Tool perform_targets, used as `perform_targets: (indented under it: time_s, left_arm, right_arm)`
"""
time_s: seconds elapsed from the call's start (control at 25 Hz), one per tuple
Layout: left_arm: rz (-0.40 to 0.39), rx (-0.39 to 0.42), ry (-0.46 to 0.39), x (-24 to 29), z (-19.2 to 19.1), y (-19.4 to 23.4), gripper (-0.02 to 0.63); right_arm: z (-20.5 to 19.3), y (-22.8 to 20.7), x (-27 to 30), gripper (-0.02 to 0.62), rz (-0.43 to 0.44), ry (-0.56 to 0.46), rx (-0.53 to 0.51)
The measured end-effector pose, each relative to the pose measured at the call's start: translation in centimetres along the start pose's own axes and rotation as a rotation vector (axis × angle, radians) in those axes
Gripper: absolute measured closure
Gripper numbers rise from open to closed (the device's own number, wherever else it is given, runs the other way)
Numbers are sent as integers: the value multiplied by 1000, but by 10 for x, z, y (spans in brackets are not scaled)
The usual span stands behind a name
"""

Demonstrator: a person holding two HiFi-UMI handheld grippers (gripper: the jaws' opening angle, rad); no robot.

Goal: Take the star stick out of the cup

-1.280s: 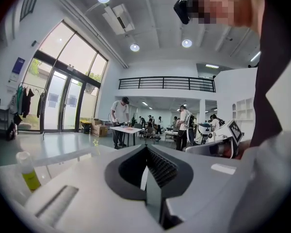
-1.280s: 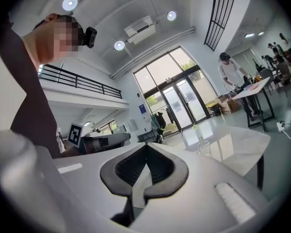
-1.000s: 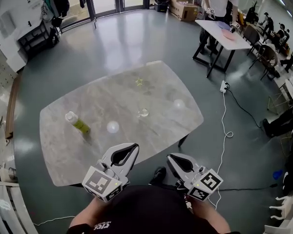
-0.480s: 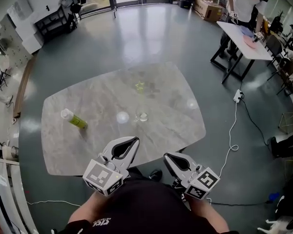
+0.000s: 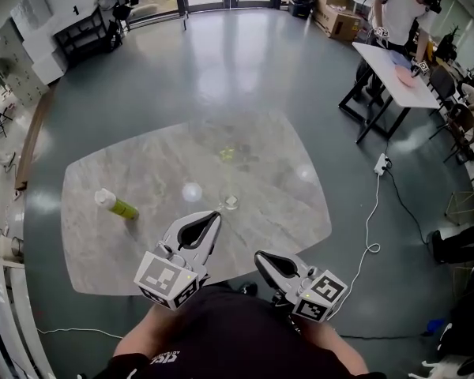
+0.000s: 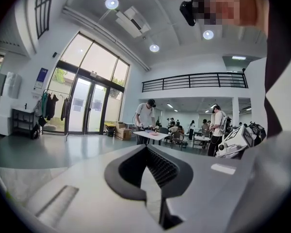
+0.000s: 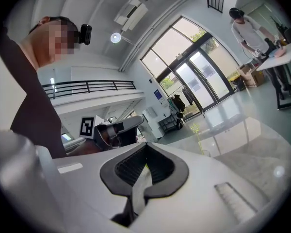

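Note:
A clear cup point(image 5: 230, 202) stands on the marble table point(image 5: 142, 243), near its front edge. A thin yellow-green star stick rises out of it, its star point(image 5: 227, 153) showing farther up in the head view. The right gripper view shows the star point(image 7: 195, 128) on its stem, far ahead. My left gripper point(image 5: 212, 218) is shut and empty, its tip just short of the cup and a little to its left. My right gripper point(image 5: 261, 259) is also shut and empty, off the table's front edge, below and right of the cup. In both gripper views the jaws point(image 6: 146, 148) point(image 7: 146, 147) are closed together.
A green bottle with a white cap point(image 5: 114, 204) sits on the table's left side. At the back right a person bends over a white table point(image 5: 395, 61). A white cable point(image 5: 373, 212) runs across the floor to the right. Cardboard boxes point(image 5: 336, 22) stand by the glass doors.
The view has shifted and the cup now sits closer to my grippers. The left gripper's tip has come nearer to the cup. Both grippers stay shut.

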State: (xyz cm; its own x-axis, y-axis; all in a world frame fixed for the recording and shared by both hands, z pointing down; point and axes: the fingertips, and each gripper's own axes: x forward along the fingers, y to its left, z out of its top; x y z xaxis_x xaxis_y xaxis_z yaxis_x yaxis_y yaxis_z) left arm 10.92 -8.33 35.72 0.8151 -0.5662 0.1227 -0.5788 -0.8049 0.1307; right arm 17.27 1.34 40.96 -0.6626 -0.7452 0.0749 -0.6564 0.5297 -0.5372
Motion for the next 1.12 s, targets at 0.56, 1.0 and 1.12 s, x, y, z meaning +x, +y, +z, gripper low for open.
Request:
perform_targets:
  time_s: [0.56,1.0,1.12]
  left_arm:
    - [-122,19,44,27,-33,51,521]
    - [-120,18,149,72,-90,87,451]
    - [-119,-5,162,82,-107,96,437]
  right_arm:
    - [20,-27,86,583,-29,55,-84]
    - [11,-80,102,583,-94,88,-60]
    - [-1,-89,96,583,-114,134,-75]
